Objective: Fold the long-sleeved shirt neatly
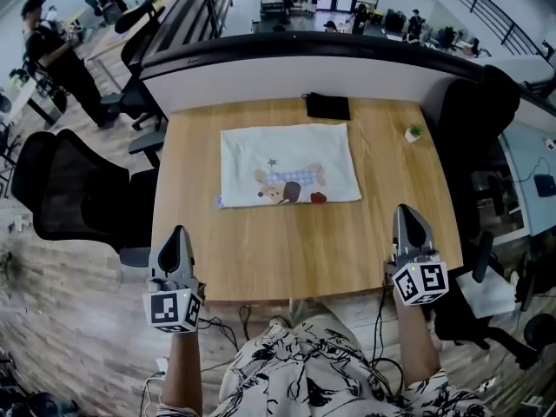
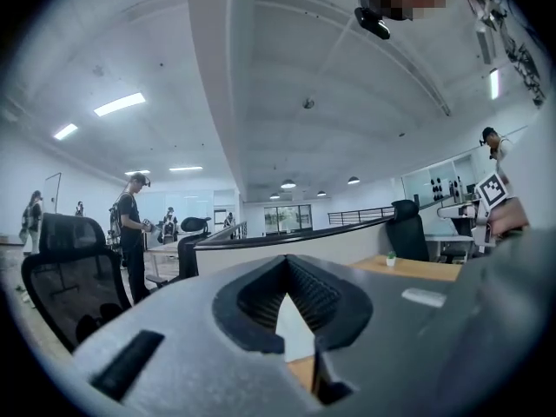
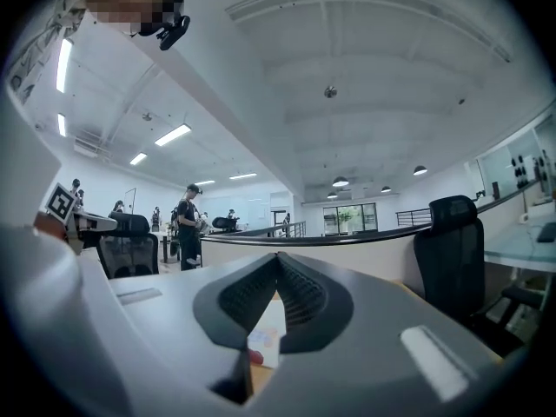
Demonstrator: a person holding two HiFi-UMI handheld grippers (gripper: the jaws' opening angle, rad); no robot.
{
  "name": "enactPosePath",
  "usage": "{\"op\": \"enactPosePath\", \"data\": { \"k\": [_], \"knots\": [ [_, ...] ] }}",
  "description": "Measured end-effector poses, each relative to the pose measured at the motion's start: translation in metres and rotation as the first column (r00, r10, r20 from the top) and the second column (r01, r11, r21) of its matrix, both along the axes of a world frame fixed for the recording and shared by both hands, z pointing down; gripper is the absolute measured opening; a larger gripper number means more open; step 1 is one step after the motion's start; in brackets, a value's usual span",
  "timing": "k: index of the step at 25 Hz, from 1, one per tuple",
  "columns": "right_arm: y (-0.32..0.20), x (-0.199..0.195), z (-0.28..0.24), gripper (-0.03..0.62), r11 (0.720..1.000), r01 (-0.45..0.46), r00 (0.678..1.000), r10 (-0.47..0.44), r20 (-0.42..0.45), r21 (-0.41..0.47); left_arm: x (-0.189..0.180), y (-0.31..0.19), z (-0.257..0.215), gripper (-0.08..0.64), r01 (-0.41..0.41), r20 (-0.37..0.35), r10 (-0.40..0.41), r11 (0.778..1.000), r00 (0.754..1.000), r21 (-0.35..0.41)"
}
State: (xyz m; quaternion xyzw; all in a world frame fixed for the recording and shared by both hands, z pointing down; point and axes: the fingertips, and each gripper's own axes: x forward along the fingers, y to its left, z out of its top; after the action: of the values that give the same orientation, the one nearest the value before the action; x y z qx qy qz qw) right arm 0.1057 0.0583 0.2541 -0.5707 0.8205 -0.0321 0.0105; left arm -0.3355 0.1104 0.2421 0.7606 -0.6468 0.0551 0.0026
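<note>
On table (image 1: 261, 259) ctr: folded shirt (image 1: 287, 163) | far-rt corner: sm plant pot (image 1: 413, 134)

My head camera looks steeply down on table (image 1: 261, 254) from its near edge. Both gripper views sit low behind own jaws, facing level across office. All three share shirt (image 1: 287, 159).

Open-plan office, big shared floor. Wooden desk (image 1: 304, 241) w/ low partition (image 1: 295, 69) at its far edge, black mesh swivel chairs (image 1: 65, 189) alongside. More workstations w/ seated ppl at the back (image 1: 408, 24), a person standing (image 1: 52, 55) by other desks. Ceiling strip lights (image 2: 119, 104), mezzanine-type railing (image 1: 486, 11), small desk plant (image 1: 414, 133).
</note>
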Motion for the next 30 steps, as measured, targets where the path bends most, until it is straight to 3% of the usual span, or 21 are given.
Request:
{"op": "enactPosePath", "data": {
  "k": [5,8,16,21,26,30],
  "knots": [
    [0.053,0.003,-0.020,0.006,0.999,-0.014,1.000,0.014,0.002,0.045,-0.003,0.047,-0.020,0.005,0.046,0.036,-0.049,0.995,0.998,0.087],
    [0.089,0.007,-0.029,0.006,0.997,-0.029,1.000,0.029,0.000,0.065,-0.012,0.075,-0.027,0.005,0.087,0.007,-0.089,0.991,0.996,0.101],
    [0.164,0.009,-0.039,0.006,0.996,-0.055,0.998,0.057,-0.030,0.070,-0.012,0.126,-0.040,0.005,0.050,0.023,-0.053,0.993,0.998,0.108],
    [0.180,0.013,-0.050,0.006,0.994,-0.074,0.996,0.078,-0.048,0.080,-0.004,0.145,-0.048,0.005,0.006,0.035,-0.010,0.993,0.999,0.122],
    [0.188,0.012,-0.068,0.006,0.992,-0.050,0.992,0.063,-0.114,0.116,-0.004,0.157,-0.053,0.005,0.023,-0.043,-0.020,0.996,0.999,0.086],
    [0.190,0.016,-0.081,0.006,0.989,-0.021,0.992,0.039,-0.119,0.149,0.009,0.162,-0.061,0.005,0.004,-0.025,-0.001,0.993,1.000,0.119]
  ]
}}
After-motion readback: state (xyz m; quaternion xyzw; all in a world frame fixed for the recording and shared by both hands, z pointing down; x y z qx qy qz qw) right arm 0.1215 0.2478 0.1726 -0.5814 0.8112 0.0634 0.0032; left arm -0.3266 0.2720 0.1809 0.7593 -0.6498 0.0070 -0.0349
